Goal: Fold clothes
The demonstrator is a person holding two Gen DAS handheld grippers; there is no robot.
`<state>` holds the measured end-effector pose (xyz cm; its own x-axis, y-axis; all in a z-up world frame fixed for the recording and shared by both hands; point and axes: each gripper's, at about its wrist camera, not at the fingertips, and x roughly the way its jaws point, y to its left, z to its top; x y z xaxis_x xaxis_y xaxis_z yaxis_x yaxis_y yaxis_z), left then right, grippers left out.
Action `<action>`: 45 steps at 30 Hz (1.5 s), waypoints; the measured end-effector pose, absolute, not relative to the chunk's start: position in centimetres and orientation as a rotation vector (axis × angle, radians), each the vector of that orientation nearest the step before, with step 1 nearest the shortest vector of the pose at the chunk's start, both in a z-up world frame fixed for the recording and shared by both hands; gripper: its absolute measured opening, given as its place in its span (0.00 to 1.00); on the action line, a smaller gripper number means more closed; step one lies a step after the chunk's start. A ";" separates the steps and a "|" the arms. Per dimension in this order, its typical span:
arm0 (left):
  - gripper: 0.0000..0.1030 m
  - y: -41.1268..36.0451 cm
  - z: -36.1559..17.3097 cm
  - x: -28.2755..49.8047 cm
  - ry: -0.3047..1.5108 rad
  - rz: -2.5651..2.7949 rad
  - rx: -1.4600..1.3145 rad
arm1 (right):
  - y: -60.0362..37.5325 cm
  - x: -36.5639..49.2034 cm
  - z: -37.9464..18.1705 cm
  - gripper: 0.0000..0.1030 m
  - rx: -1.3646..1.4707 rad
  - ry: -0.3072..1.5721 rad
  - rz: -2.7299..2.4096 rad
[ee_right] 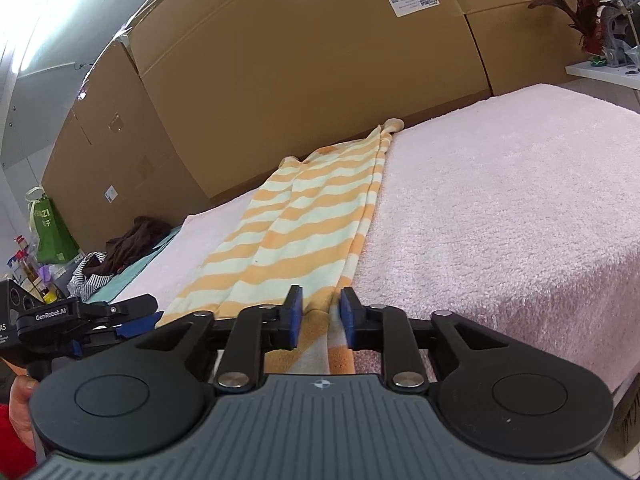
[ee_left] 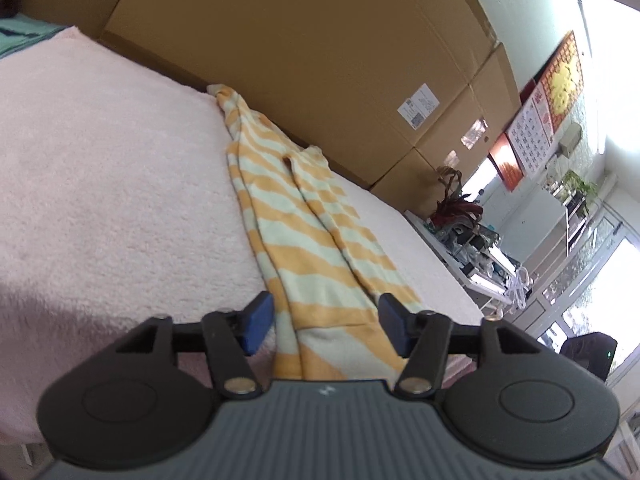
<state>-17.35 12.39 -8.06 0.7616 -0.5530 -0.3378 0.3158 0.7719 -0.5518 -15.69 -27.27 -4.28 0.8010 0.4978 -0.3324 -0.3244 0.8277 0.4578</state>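
A striped orange and pale green garment (ee_left: 308, 236) lies folded into a long narrow strip on the pink fleece-covered bed (ee_left: 112, 184), running away toward the cardboard boxes. In the left wrist view my left gripper (ee_left: 326, 320) stands open, its blue pads on either side of the strip's near end without pressing it. In the right wrist view the same garment (ee_right: 304, 216) stretches ahead. My right gripper (ee_right: 320, 314) is open around the strip's right near edge, with the orange hem between the pads. The left gripper (ee_right: 154, 314) shows at the strip's left near corner.
Large cardboard boxes (ee_right: 280, 60) wall the far side of the bed. A heap of dark and striped clothes (ee_right: 120, 252) and a green bag (ee_right: 50, 232) lie to the left. A white shelf with a red plant (ee_right: 592, 8) stands on the right. A hand (ee_right: 20, 400) holds the left gripper.
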 end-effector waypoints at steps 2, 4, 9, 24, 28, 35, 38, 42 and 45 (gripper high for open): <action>0.71 12.2 -7.8 -18.7 0.522 -0.511 -0.424 | -27.8 -16.5 -4.0 0.40 0.384 0.449 0.489; 0.71 12.2 -8.3 -19.6 0.540 -0.537 -0.407 | -28.2 -17.2 -4.3 0.40 0.370 0.469 0.518; 0.71 12.1 -10.1 -19.2 0.548 -0.572 -0.461 | -28.7 -17.7 -5.5 0.40 0.386 0.497 0.531; 0.22 12.8 -12.4 -15.6 0.675 -0.587 -0.638 | -27.8 -16.2 -5.8 0.20 0.451 0.540 0.555; 0.06 13.3 -12.4 -16.3 0.668 -0.605 -0.713 | -27.9 -16.1 -5.7 0.17 0.460 0.554 0.562; 0.05 13.1 -10.2 -16.8 0.577 -0.648 -0.715 | -29.3 -16.5 -5.4 0.12 0.540 0.548 0.601; 0.05 12.4 -9.8 -16.3 0.570 -0.640 -0.680 | -29.3 -16.0 -5.7 0.12 0.584 0.556 0.606; 0.04 12.4 -9.8 -17.0 0.548 -0.661 -0.715 | -29.4 -16.3 -5.5 0.11 0.626 0.556 0.637; 0.04 12.8 -8.9 -18.3 0.525 -0.670 -0.710 | -30.0 -17.1 -4.6 0.11 0.658 0.522 0.678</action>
<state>-18.29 12.78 -8.91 0.6731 -0.7093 -0.2095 0.3729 0.5701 -0.7320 -17.15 -30.03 -4.62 0.6684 0.7092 -0.2241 -0.3982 0.5957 0.6976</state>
